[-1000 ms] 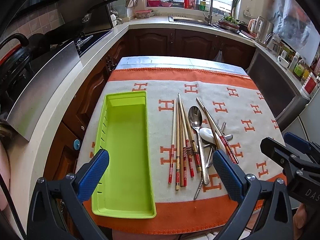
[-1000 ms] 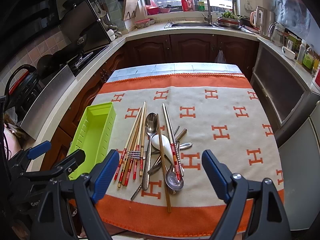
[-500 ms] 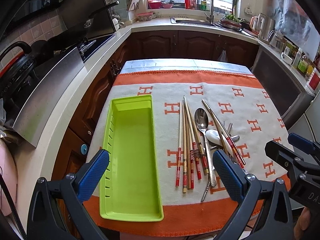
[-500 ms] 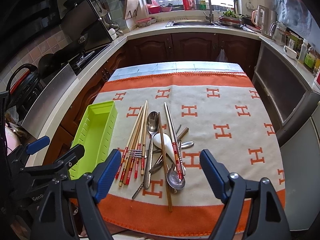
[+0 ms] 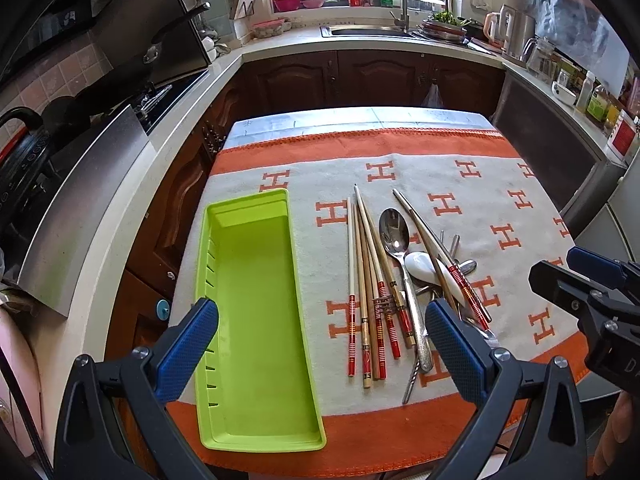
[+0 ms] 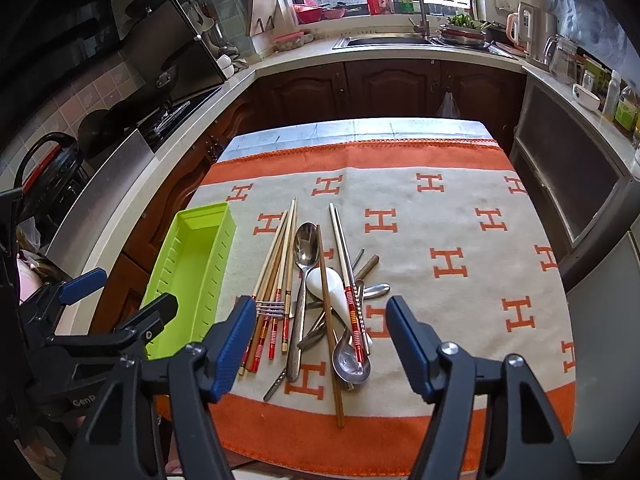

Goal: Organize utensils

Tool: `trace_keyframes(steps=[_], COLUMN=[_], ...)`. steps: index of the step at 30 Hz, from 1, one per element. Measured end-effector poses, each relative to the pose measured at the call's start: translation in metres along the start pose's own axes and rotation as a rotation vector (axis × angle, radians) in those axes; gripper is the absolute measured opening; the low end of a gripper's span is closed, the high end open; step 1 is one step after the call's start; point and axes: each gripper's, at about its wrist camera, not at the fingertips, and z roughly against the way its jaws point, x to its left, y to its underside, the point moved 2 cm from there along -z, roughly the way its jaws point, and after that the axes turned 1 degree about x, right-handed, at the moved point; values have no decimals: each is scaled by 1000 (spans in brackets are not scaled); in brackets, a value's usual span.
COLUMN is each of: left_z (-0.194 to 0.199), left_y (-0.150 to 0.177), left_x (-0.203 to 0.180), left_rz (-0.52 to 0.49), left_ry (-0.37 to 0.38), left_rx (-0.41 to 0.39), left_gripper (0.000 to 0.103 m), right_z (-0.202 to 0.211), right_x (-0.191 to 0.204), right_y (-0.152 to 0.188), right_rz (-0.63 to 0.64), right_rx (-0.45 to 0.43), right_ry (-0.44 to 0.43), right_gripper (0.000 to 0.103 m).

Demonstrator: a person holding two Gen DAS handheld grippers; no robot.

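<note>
An empty lime-green tray [image 5: 256, 300] [image 6: 192, 268] lies on the left of the orange and cream cloth. To its right lies a pile of utensils: wooden chopsticks with red ends [image 5: 368, 280] [image 6: 276, 280], a metal spoon [image 5: 394, 232] [image 6: 305, 244], a white ceramic spoon [image 5: 424, 266] [image 6: 328, 284] and more metal cutlery. My left gripper [image 5: 320, 348] is open and empty above the tray's near end. My right gripper [image 6: 320, 340] is open and empty, above the near end of the pile; it also shows in the left wrist view [image 5: 576, 280].
The table's cloth [image 6: 460, 220] is bare on the right half. Dark wooden cabinets and a counter with a sink [image 6: 384, 42] ring the table. A stove and steel panel [image 5: 80, 180] stand to the left. The table's near edge is just under both grippers.
Both grippers moved slightly forward toward the table. The right gripper's jaws have narrowed a little over the pile. The utensils and tray have not moved.
</note>
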Motion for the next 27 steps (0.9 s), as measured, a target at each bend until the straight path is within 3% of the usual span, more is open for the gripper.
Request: trace_keyframes(steps=[14, 16, 19, 23, 27], left_z=[-56, -68, -87, -107, -116], left_y=[-17, -19, -19, -17, -12], left_x=[-23, -22, -17, -15, -26], left_rz=[-51, -44, -9, 44, 41], left_ry=[18, 20, 52, 113, 199], left_rx=[59, 80, 130, 180, 218], left_gripper=[100, 86, 75, 66, 34], right_z=[-45, -53, -67, -90, -119], right_x=[-28, -33, -40, -44, -45], right_y=[-14, -17, -21, -24, -19], right_rz=[16, 22, 26, 40, 74], right_rx=[67, 85, 116, 160, 224], right_ry=[5, -3, -34, -87, -116], right_gripper=[51, 48, 41, 34, 21])
